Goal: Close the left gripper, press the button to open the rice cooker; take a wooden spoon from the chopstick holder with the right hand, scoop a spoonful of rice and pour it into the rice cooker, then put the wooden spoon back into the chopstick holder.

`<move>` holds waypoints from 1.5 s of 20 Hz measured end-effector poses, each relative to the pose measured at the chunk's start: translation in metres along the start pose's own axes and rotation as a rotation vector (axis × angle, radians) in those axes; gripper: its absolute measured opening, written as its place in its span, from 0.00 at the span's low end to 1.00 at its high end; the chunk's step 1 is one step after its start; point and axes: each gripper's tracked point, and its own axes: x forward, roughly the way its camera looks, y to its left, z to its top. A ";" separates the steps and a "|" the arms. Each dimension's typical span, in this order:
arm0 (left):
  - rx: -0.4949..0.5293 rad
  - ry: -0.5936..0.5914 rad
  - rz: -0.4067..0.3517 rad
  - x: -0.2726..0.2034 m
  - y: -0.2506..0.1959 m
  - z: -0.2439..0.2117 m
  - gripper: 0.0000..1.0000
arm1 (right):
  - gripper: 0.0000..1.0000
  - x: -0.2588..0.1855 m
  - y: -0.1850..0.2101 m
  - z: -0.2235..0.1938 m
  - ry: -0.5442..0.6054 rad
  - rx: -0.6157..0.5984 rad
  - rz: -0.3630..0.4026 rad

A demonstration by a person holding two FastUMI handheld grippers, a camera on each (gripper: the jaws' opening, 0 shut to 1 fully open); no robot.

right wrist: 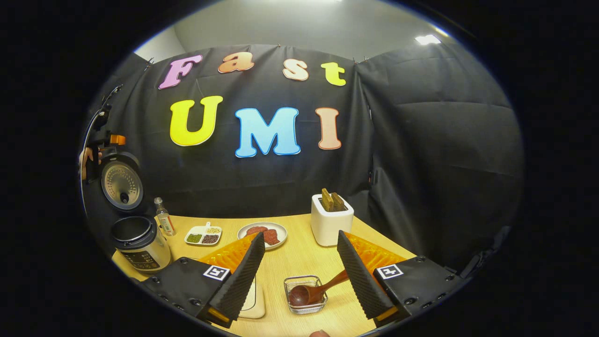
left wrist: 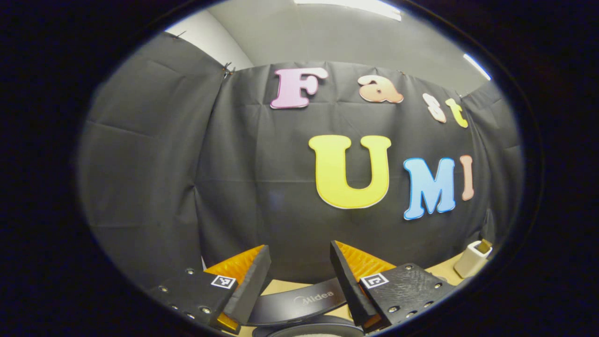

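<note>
while the right gripper (right wrist: 299, 262) gapes, wooden spoon (right wrist: 311, 291) lies between.

One rice cooker (right wrist: 140, 243), one bottle (right wrist: 164, 217) and one wooden spoon (right wrist: 311, 291) are present. One chopstick holder (right wrist: 331, 223), one round plate (right wrist: 263, 232) and one divided dish (right wrist: 203, 235) stand nearby.

Open rice cooker (right wrist: 135, 238), spoon (right wrist: 311, 291) in dish.

The left gripper view sits close above the open cooker lid (left wrist: 299, 302), facing the booth wall, with the holder (left wrist: 472, 259) at the table's far right. The right gripper view looks from the table's (right wrist: 299, 262) near edge across it, taking in cooker (right wrist: 140, 243) and holder (right wrist: 331, 220); both views share these.
</note>
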 end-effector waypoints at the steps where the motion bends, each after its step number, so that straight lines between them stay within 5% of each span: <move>1: -0.011 0.025 0.004 0.001 0.002 -0.009 0.81 | 0.98 0.001 0.001 0.001 0.001 -0.002 0.004; 16: 0.004 0.104 0.002 -0.063 -0.032 -0.053 0.82 | 0.92 -0.008 -0.012 0.011 -0.013 -0.015 0.097; 19: 0.000 0.121 0.001 -0.081 -0.039 -0.066 0.82 | 0.98 -0.011 -0.019 0.013 -0.017 -0.021 0.113; 21: -0.003 0.130 0.003 -0.091 -0.045 -0.075 0.82 | 0.92 -0.015 -0.023 0.015 -0.019 -0.027 0.122; 22: -0.003 0.132 0.003 -0.096 -0.047 -0.079 0.82 | 0.98 -0.017 -0.026 0.016 -0.022 -0.028 0.128; 30: -0.003 0.163 -0.007 -0.135 -0.067 -0.124 0.82 | 0.98 -0.030 -0.048 0.014 -0.021 -0.023 0.148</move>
